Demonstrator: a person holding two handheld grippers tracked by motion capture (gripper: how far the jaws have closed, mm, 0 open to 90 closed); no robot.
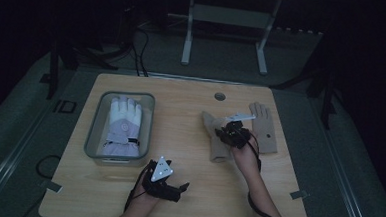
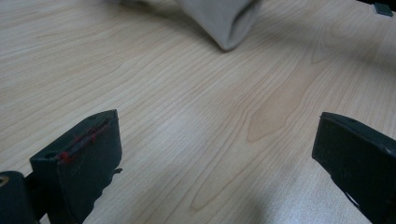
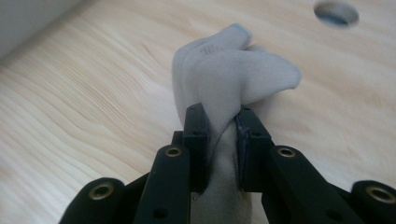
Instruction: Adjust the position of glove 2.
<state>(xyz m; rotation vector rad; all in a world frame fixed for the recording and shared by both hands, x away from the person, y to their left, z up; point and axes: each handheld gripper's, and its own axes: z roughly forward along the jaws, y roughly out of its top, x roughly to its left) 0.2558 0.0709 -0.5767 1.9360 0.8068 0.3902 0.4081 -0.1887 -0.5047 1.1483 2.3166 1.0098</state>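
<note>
1. a clear bin (image 1: 93, 133) is sitting at the table's left, holding a white glove (image 1: 123, 126).
2. the left gripper (image 1: 181, 187) is resting low near the front edge, jaws standing wide apart over bare wood, gripping nothing.
3. the right gripper (image 1: 225, 131) is pinching the beige glove (image 1: 218, 140) mid-table, jaws clamped on bunched fabric; judging by this, the pick-up step is in hand.
4. next it likely needs lifting clear and carrying leftward to the bin.
5. a second beige glove (image 1: 264, 128) is lying flat at the right.
</note>
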